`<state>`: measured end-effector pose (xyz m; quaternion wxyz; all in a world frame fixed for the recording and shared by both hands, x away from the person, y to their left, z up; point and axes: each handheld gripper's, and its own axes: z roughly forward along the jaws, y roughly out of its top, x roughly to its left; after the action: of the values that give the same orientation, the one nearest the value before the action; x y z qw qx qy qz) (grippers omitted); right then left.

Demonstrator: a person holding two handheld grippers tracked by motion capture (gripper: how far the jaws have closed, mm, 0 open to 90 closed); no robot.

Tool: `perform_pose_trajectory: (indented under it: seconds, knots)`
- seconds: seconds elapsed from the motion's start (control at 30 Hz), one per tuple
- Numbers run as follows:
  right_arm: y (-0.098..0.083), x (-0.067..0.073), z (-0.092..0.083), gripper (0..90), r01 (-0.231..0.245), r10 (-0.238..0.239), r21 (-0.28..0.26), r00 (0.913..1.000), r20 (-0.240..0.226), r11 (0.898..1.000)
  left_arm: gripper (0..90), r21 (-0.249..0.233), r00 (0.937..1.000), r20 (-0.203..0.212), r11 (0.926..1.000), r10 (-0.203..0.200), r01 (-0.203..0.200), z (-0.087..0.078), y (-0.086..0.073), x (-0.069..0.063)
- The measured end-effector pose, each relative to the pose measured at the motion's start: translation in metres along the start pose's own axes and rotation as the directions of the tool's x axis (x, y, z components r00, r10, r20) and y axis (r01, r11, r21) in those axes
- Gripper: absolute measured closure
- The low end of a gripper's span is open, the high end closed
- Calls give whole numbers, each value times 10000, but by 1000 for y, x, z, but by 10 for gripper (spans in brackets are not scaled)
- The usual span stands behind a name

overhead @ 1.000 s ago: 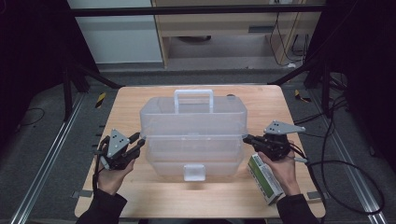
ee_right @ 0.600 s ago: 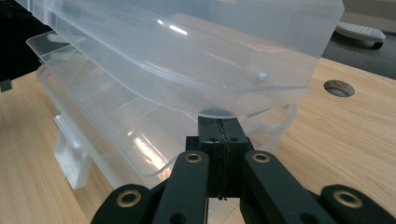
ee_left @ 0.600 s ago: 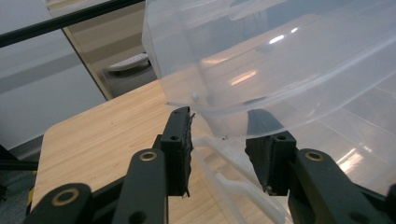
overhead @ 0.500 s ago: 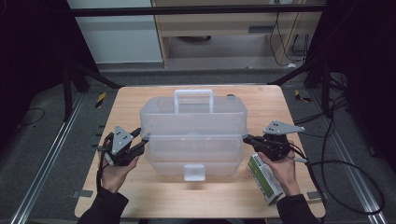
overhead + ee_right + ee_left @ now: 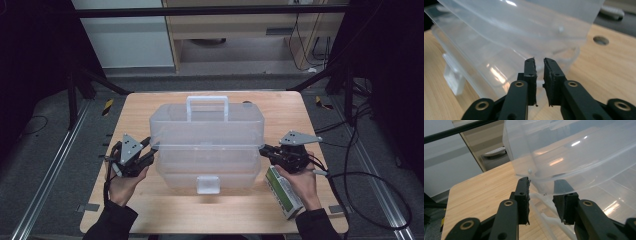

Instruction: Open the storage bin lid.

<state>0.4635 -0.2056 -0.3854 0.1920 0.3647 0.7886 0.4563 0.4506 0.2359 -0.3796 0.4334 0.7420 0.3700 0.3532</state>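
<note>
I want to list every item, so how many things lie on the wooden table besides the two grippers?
2. The clear plastic box with a handle stands in the middle of the wooden table; the green and white carton lies near the right edge, partly under the hand.

Clear box (image 5: 206, 142), tongs (image 5: 150, 148) (image 5: 263, 150) flanking it

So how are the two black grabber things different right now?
The left gripper has its jaws spread wide around the edge of the clear plastic box; the right gripper has a thin gap, its jaws just opening. A green and white carton lies beside the right gripper, none beside the left. Both are at the box's ends.
</note>
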Motion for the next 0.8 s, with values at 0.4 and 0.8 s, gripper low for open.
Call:
perform_pose_trajectory:
  seconds: [0.4,0.8]
  knots:
    - [-9,4,13,673,314,-378,1040,9975,604,9941,659,55,10000,-7,10000,23,-23,-2,1,1]
    - [-17,2,21,693,-88,49,1313,9995,300,9913,662,47,10000,-35,10000,-49,49,-1,3,1]
